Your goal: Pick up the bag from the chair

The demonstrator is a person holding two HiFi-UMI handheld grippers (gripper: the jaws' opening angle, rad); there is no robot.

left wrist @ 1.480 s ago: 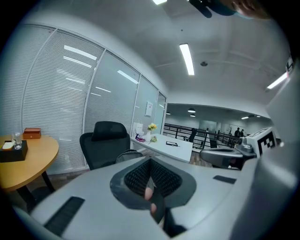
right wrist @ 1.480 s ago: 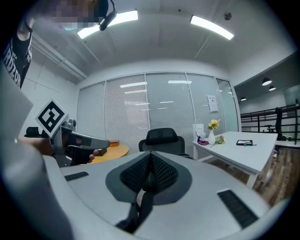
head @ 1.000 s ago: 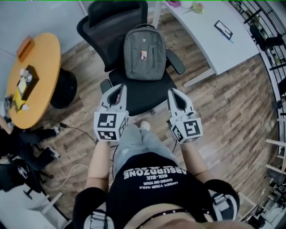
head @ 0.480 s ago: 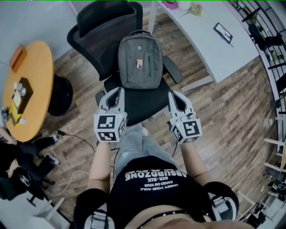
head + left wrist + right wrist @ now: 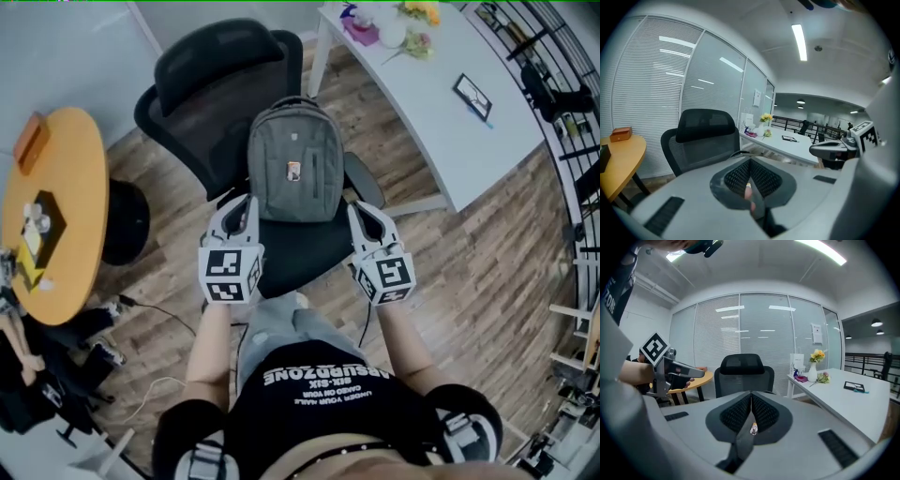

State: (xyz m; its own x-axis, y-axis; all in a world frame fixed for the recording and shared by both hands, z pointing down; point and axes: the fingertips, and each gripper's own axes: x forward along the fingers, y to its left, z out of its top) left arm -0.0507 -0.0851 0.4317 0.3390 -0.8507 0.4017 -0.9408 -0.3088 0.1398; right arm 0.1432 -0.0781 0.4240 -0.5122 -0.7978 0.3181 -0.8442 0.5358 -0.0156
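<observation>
In the head view, the grey bag stood upright on the seat of the black chair, leaning on the backrest. The left gripper and right gripper were just beside its lower corners. The left gripper view showed its jaws closed together, empty. In the right gripper view the jaws likewise met on nothing, and a white desk stood at right.

Grey bag; black chair; orange round table; white desk.
</observation>
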